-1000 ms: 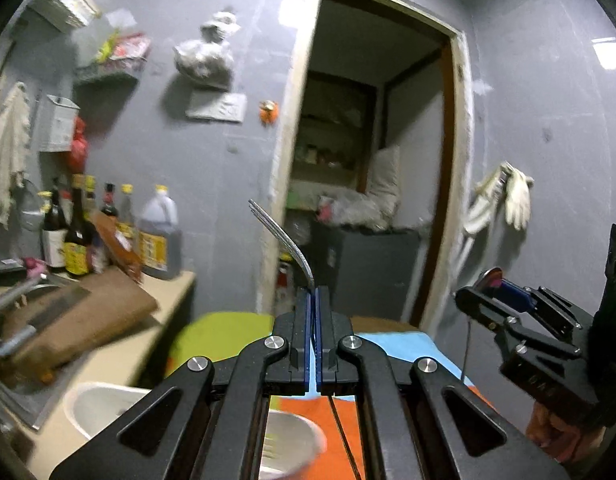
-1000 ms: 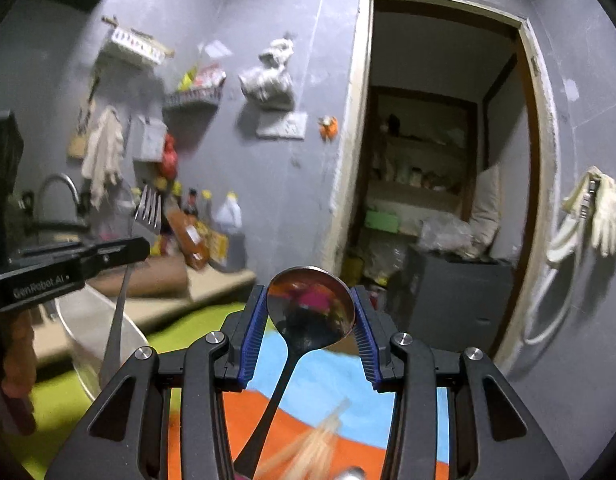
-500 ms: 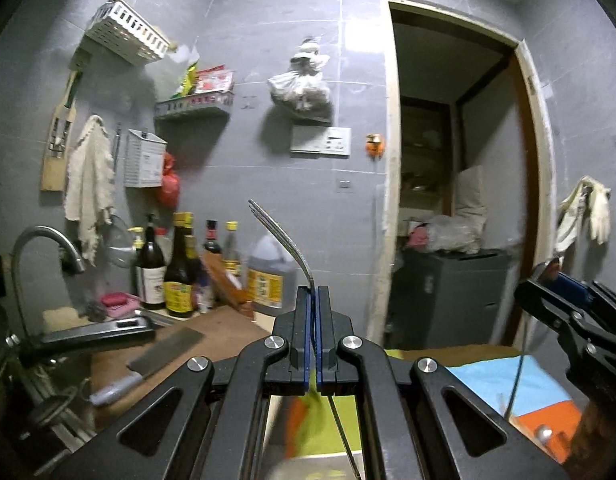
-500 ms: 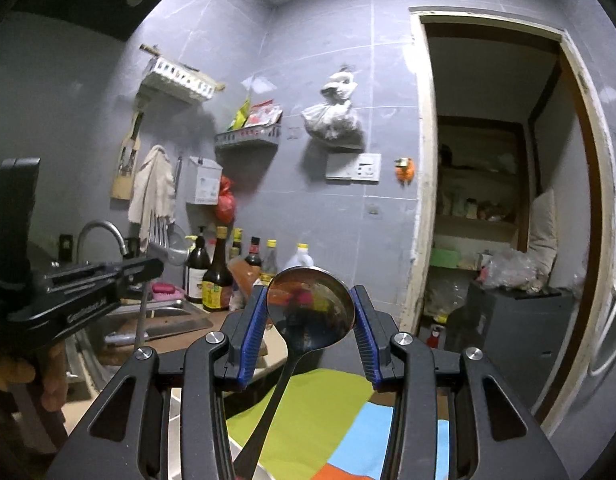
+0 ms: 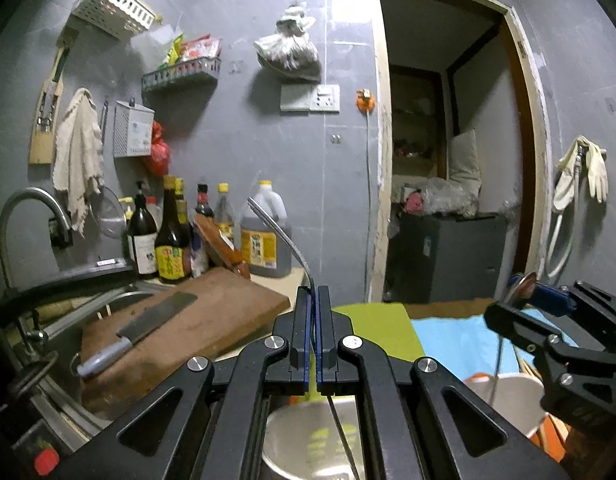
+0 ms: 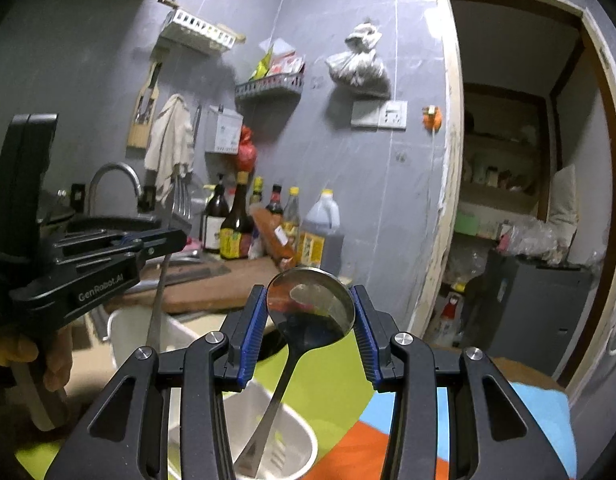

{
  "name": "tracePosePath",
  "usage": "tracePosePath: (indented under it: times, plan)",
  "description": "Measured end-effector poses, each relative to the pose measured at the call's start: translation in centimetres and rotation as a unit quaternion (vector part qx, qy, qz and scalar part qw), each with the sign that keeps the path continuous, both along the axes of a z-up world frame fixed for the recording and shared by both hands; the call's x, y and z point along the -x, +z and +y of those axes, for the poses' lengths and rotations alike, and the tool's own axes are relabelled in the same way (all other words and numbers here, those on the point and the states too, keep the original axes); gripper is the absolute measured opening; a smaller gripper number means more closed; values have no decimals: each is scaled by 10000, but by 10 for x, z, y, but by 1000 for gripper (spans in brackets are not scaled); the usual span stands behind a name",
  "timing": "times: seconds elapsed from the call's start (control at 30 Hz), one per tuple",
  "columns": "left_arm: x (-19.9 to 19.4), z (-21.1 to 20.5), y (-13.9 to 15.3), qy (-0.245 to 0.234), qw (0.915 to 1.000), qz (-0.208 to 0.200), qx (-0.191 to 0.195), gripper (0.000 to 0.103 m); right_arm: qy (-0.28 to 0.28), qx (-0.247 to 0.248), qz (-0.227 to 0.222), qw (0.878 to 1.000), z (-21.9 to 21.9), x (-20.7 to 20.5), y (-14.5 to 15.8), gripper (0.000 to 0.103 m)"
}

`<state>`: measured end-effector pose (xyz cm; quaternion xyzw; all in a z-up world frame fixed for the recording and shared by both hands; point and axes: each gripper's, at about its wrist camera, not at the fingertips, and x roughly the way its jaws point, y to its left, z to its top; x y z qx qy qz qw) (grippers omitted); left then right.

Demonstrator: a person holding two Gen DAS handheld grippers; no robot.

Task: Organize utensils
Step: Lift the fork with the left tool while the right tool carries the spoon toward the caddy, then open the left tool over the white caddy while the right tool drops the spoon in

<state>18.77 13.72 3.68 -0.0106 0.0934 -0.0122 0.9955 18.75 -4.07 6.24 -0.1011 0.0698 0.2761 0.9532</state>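
Over a white cup (image 6: 284, 436) on the bright cloth, the right tongs (image 6: 310, 316) hold a spoon (image 6: 310, 304) by its round bowl, pinched from both sides, with the handle hanging down into the cup. Look toward nine o'clock in the right view and you see the left tongs (image 6: 176, 236) squeezed shut on a fork (image 6: 180, 204), prongs up and handle pointing down. In the left view the fork (image 5: 280, 232) pokes up from the shut tongs (image 5: 313, 300), and a shiny pot or cup (image 5: 308, 436) sits right below, at six o'clock. I think the job now is to drop each piece into its holder. To do it well, keep the spoon straight up and down, lower it until the handle tip is deep inside the cup, then let go gently so it does not tip the cup. Do the same with the fork, slowly. Watch that the two tongs do not bump, since they are near each other. Beside the sink, a knife (image 5: 136, 332) lies on a brown board (image 5: 212, 320); stay away from it.
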Motion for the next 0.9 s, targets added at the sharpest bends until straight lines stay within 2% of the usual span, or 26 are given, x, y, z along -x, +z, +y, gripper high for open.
tracePosePath:
  times: [0.33, 0.47, 0.57, 0.6, 0.63, 0.77, 0.87, 0.9]
  plan:
    - [2, 2, -9, -426, 9965, 616, 358, 1, 169, 107, 384, 9991, -1, 1, -20, 40]
    - [5, 3, -7, -494, 9948, 754, 467, 5, 229, 144, 413, 9988, -1, 6, -23, 40]
    - [12, 6, -2, -515, 9952, 643, 532, 20, 250, 139, 421, 9987, -3, 8, -23, 40]
    - [15, 7, 0, -516, 9952, 602, 574, 31, 250, 134, 419, 9987, -3, 9, -23, 41]
    - [18, 8, 3, -511, 9952, 543, 628, 35, 250, 127, 422, 9987, -4, 9, -23, 42]
    - [26, 7, 16, -475, 9958, 378, 686, 36, 244, -50, 449, 9987, -10, 10, -18, 50]
    - [31, 0, 24, -474, 9964, 221, 668, 46, 182, -246, 367, 9989, -20, 13, -7, 54]
    - [33, -2, 26, -485, 9963, 168, 693, 51, 137, -287, 304, 9990, -24, 15, -2, 61]
